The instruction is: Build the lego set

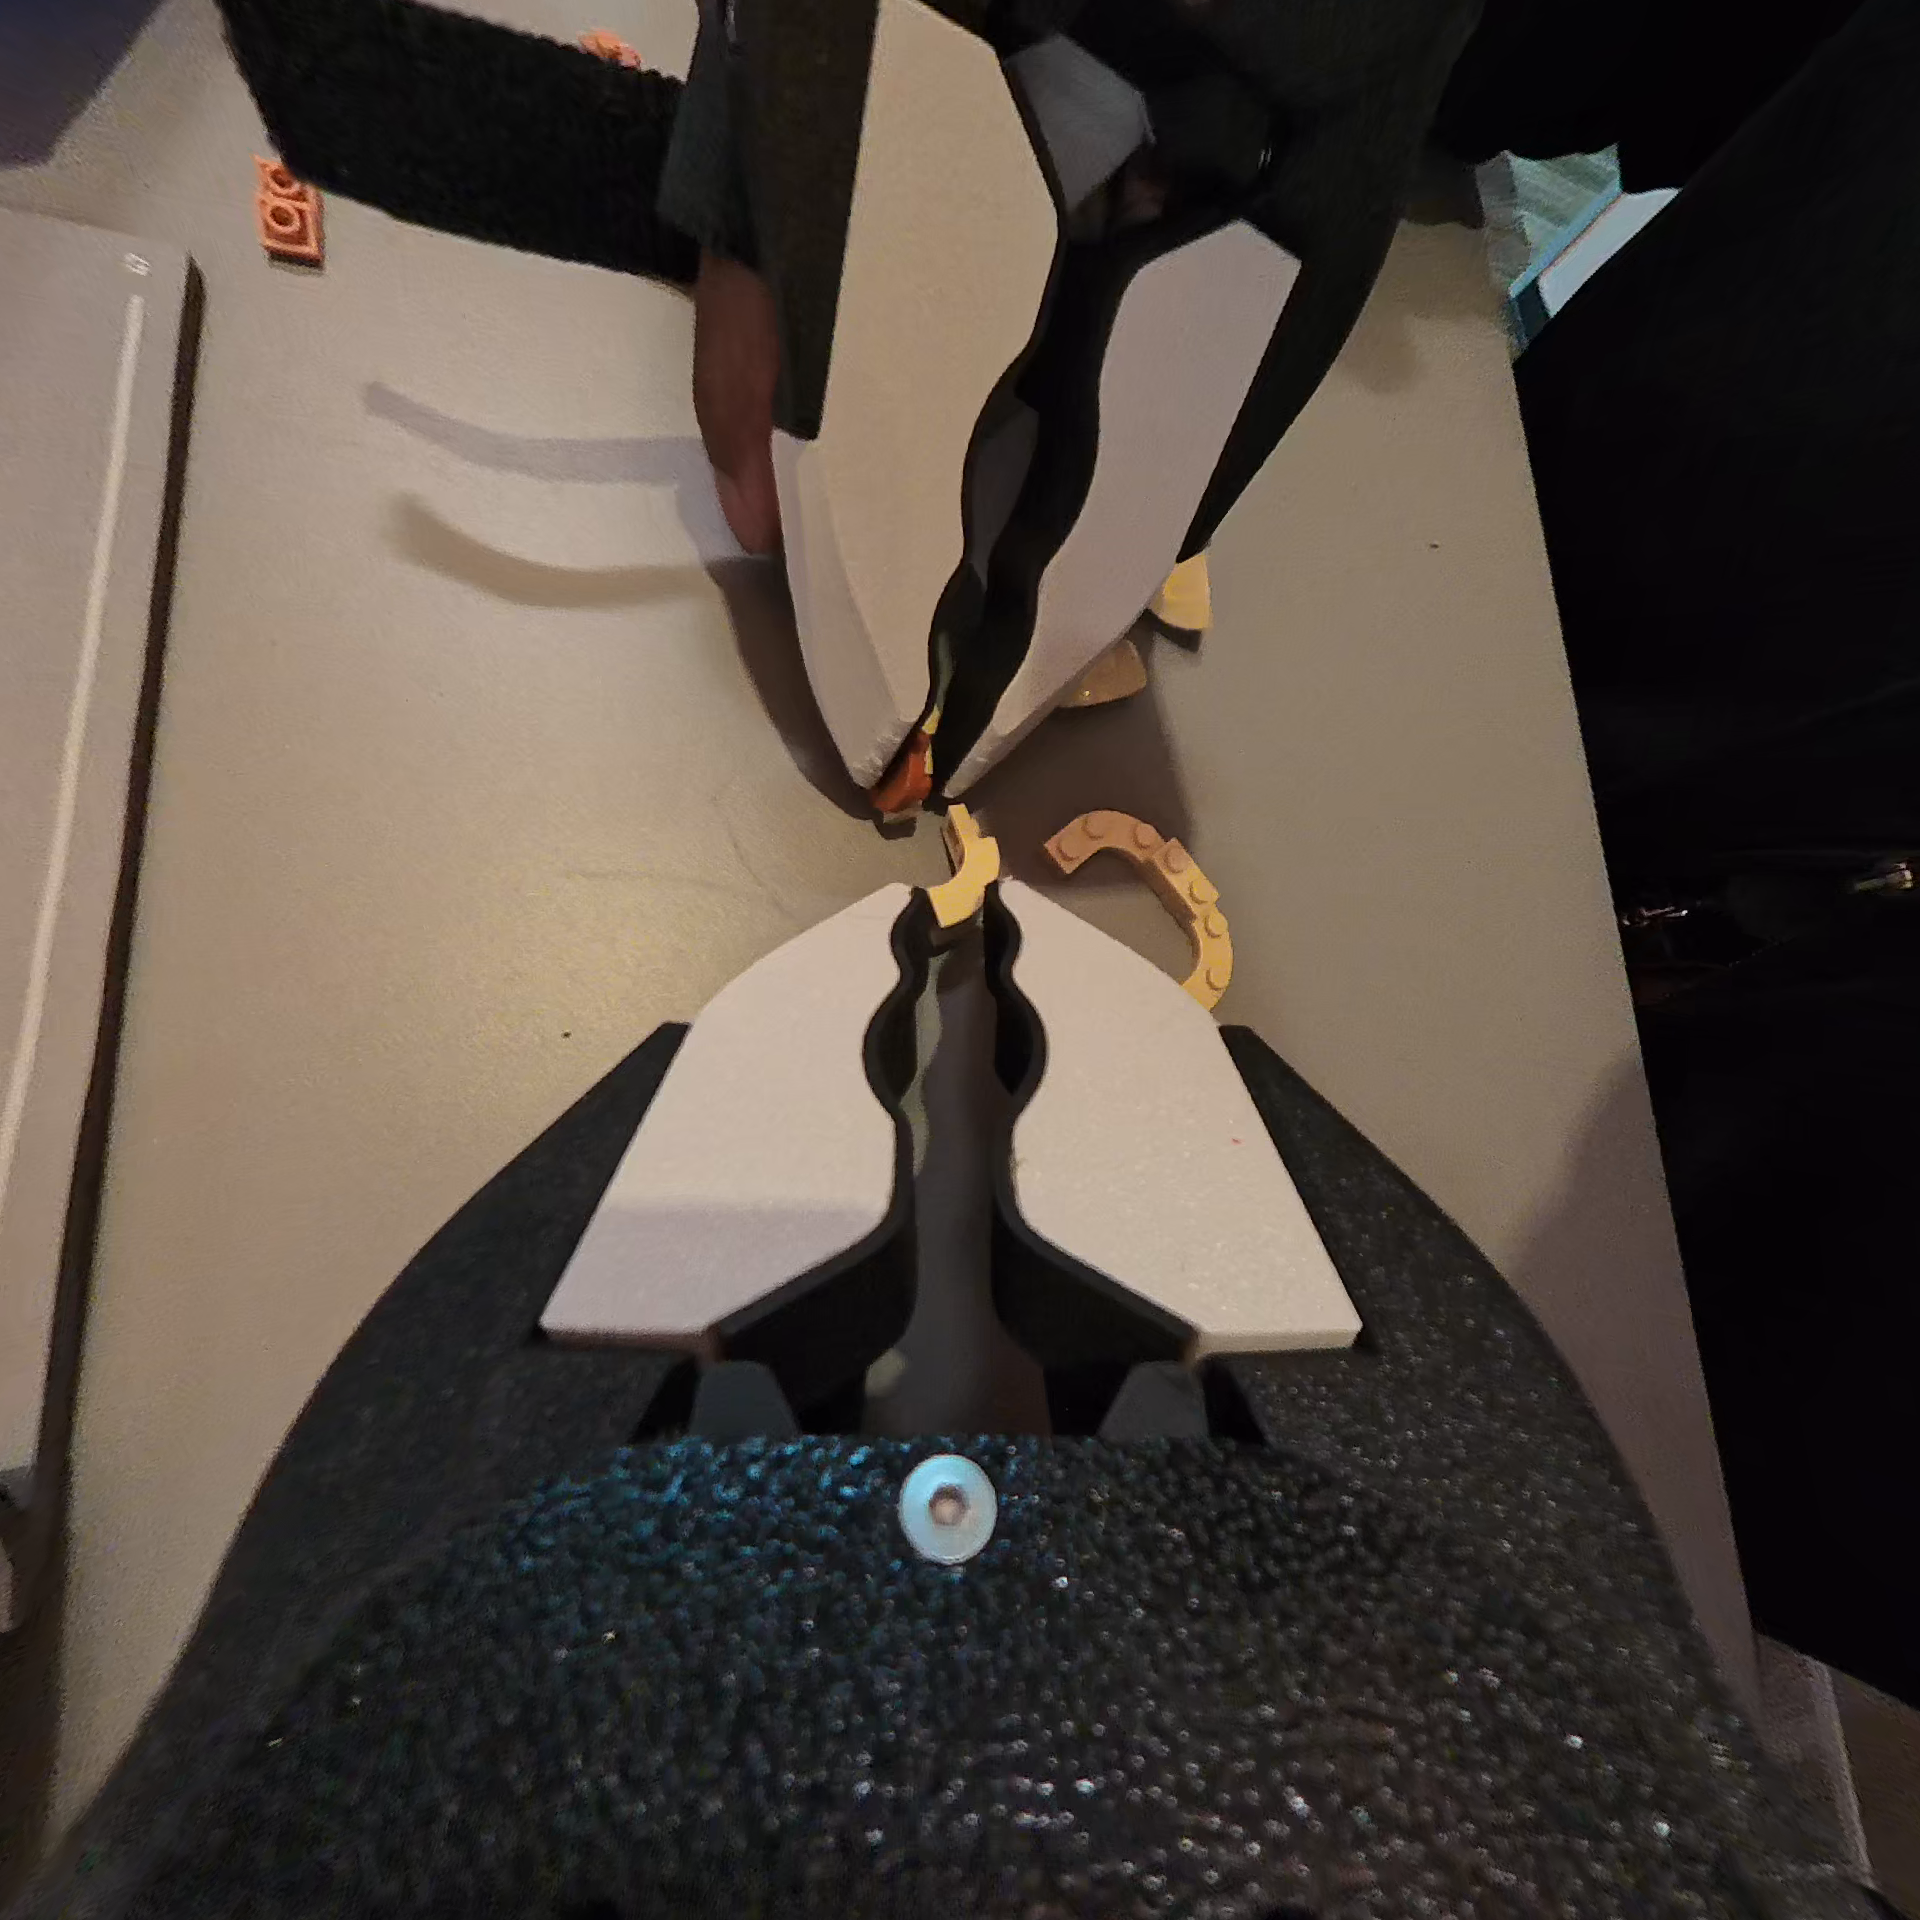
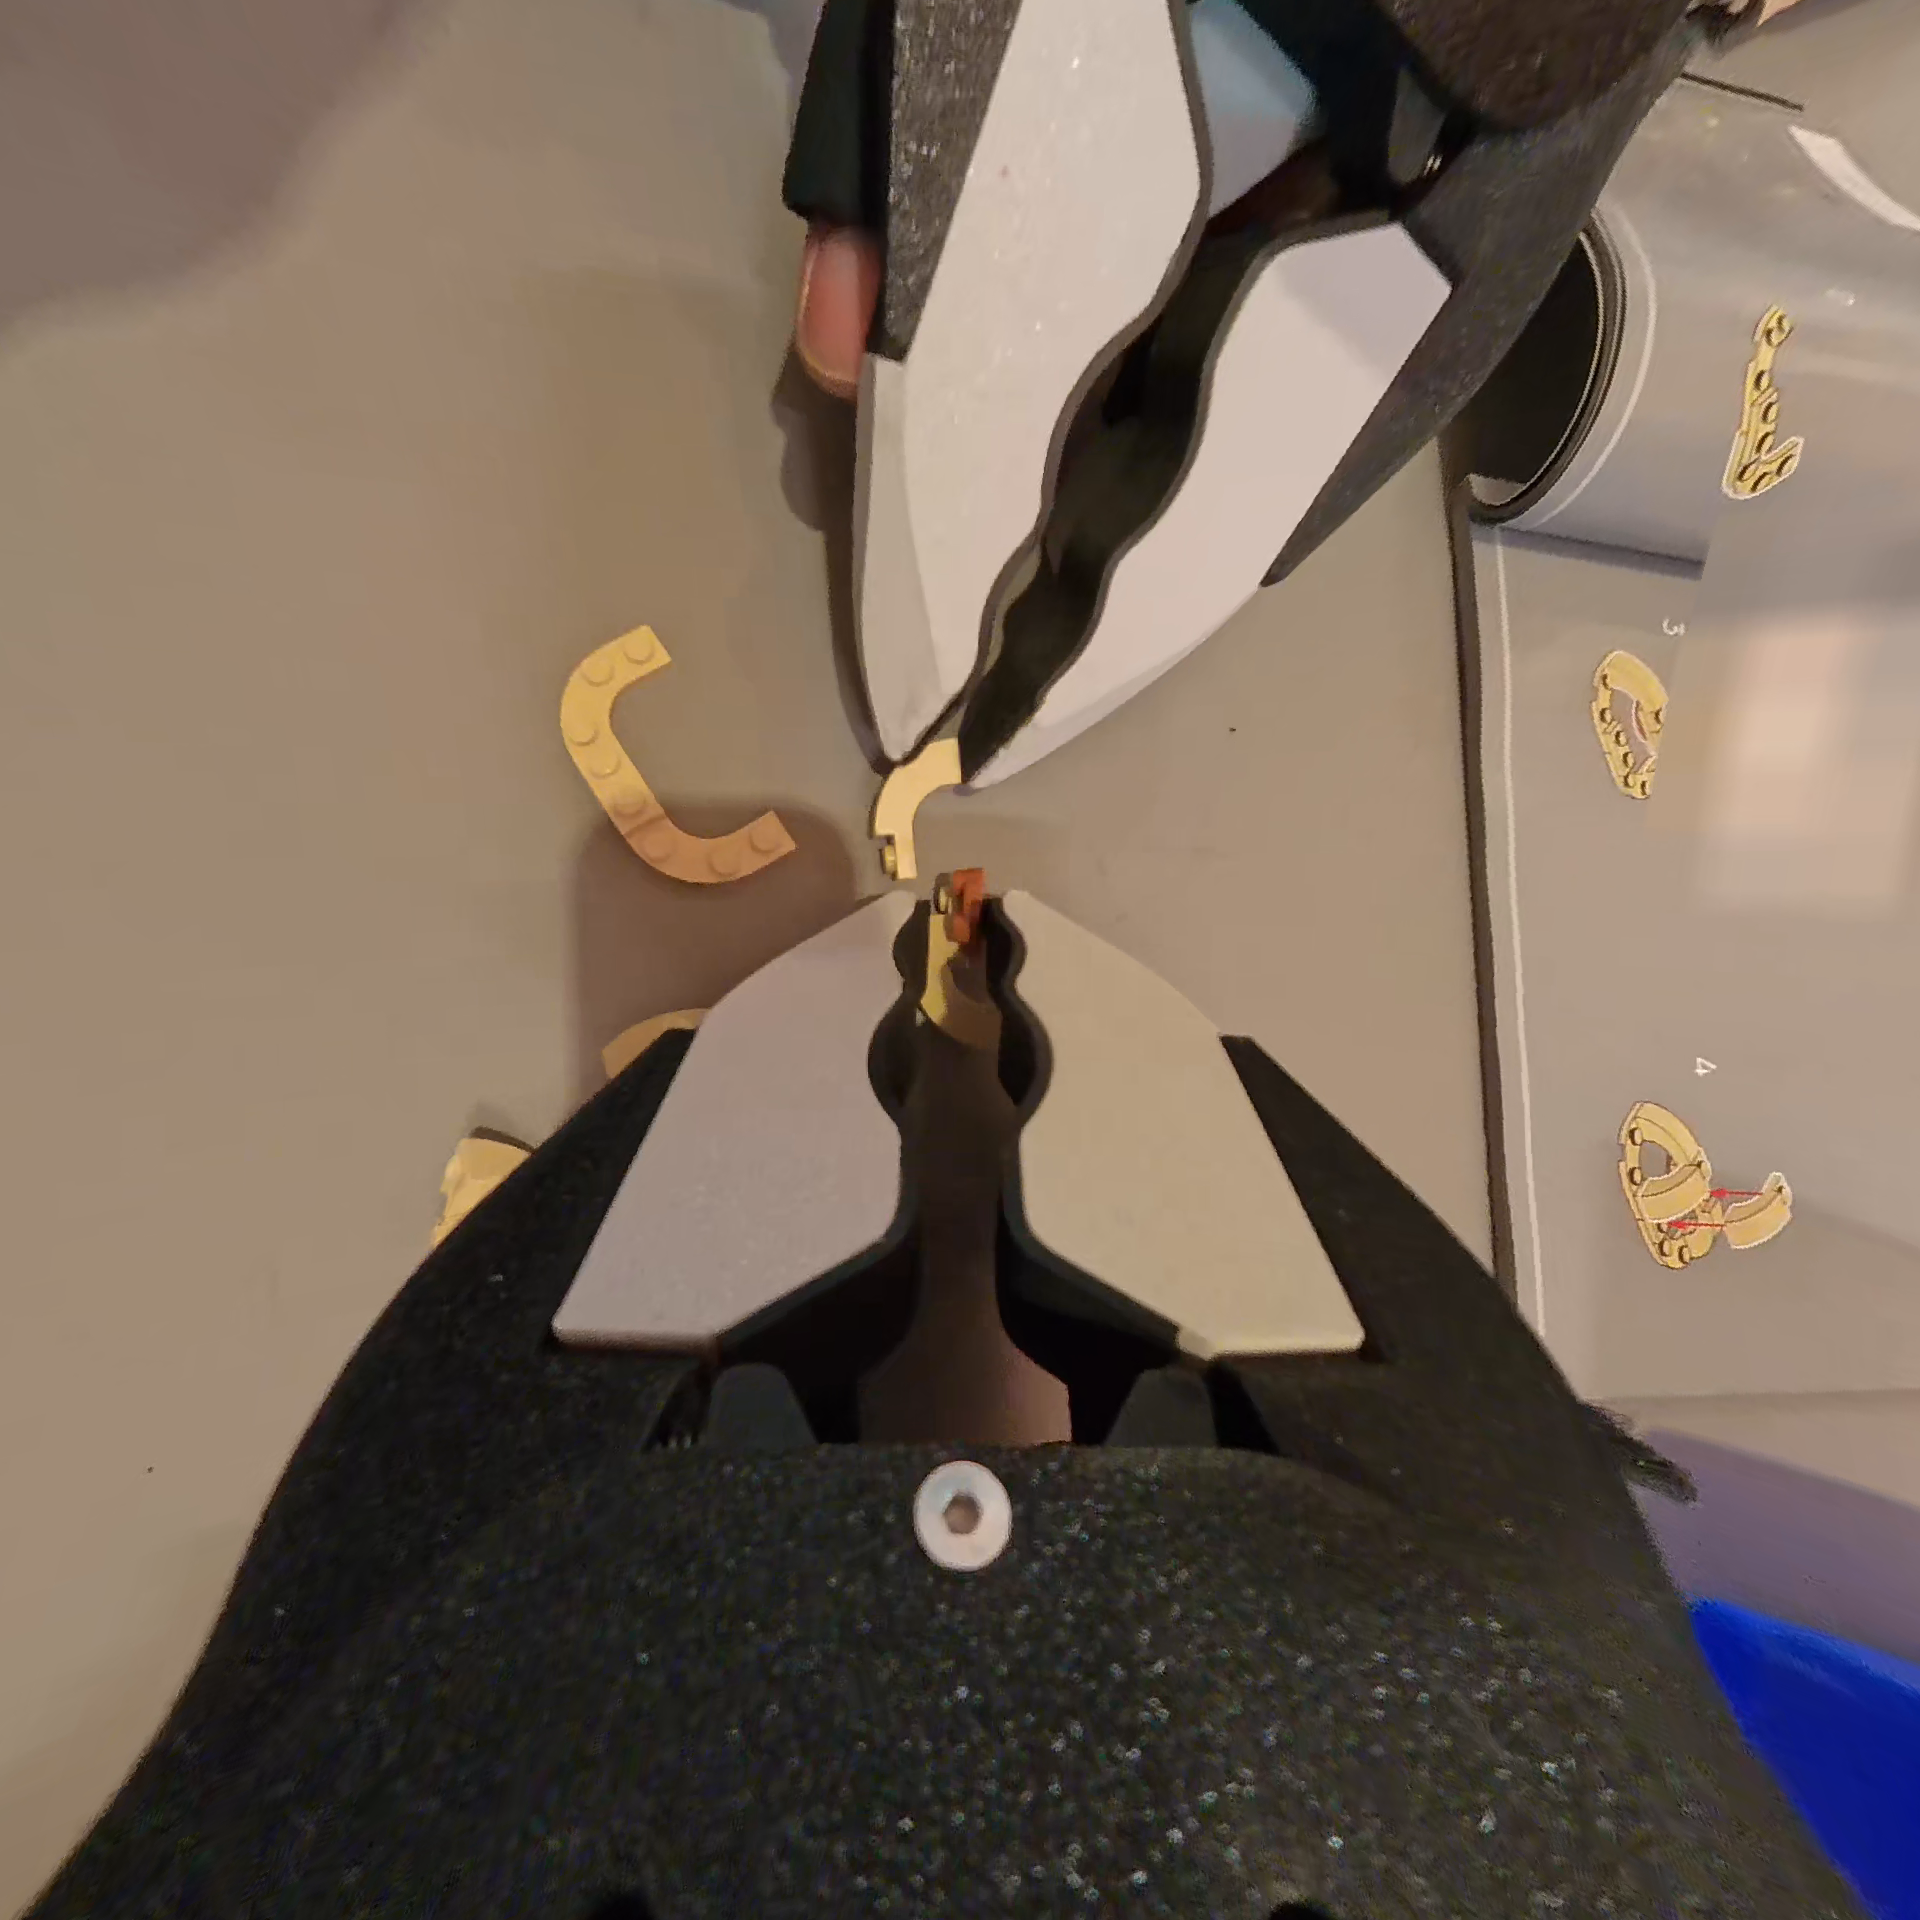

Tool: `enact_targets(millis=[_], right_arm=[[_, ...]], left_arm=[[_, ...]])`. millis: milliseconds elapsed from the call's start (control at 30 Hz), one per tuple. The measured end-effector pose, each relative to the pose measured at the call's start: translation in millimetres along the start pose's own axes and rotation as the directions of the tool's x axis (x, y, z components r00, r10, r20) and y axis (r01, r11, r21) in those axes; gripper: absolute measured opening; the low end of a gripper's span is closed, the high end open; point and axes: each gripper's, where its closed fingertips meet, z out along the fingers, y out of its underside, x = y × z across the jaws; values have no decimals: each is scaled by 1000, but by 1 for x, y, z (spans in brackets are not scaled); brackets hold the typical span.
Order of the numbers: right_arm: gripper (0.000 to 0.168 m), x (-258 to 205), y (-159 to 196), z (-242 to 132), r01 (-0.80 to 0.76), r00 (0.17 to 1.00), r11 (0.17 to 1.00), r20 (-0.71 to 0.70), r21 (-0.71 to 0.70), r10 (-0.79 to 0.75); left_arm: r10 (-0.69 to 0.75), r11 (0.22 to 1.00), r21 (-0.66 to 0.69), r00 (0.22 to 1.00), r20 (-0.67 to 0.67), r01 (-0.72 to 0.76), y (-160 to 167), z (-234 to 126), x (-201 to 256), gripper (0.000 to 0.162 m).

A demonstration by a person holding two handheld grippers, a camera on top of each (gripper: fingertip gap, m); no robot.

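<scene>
Grey matte tabletop [image 1: 436, 831], warm low light, dark beyond its edge at 3 o'clock in left wrist view. Instruction sheet [image 2: 1714, 935] w/ build diagrams lies along 3 o'clock side in right wrist view; blue patch at 4–5 o'clock corner, can't tell what it is. Orange plate [image 1: 289, 213] near 11 o'clock in left view, beside a black textured object [image 1: 468, 135].

Loose tan pieces on tabletop: big C-shaped studded plate [image 2: 634, 769] at 9–10 o'clock of right view centre; two more tan bits [image 1: 1184, 603] at approx 1 o'clock in left view, partly hidden behind right gripper.

Left gripper [image 1: 958, 902]: fingers nearly closed, narrow gap only, tips pinching a small tan curved piece [image 1: 966, 868] that sticks out fwd.

Right gripper [image 2: 961, 914]: fingers nearly closed too, gripping a small red-brown piece [image 2: 968, 896] w/ a tan piece [image 2: 940, 982] further back betw the pads; can't tell if the two are joined.

Grippers face tip-to-tip at frame centre; the held pieces are v. close, just apart, above the tabletop. A person's fingertip [image 2: 836, 301] shows on the left gripper's side at 12 o'clock.
</scene>
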Motion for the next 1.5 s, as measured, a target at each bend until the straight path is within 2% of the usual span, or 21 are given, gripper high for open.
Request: enact_targets(millis=[333,567,633,733,1000,1500], right_arm=[[15,1,2,-4,-22,999,1000,41,15,22],[16,-1,5,-1,-46,993,999,111,-17,48],[12,-3,6,-2,-54,990,998,131,-20,56],[11,-2,5,-2,-39,991,999,130,-15,41],[11,-5,-15,-13,-44,988,991,154,128,24],[12,-5,-15,-10,-5,997,996,76,92,-2]], left_arm=[[81,997,13,995,58,-82,-4,-8,-4,23],[281,959,-73,954,107,-275,-2,7,4,28],[307,949,-111,943,128,-294,2,11,0,23],[291,955,-99,947,134,-280,1,11,-3,7],[360,932,0,929,80,-361,-12,2,13,7],[352,936,-57,929,119,-347,-11,3,9,7]])
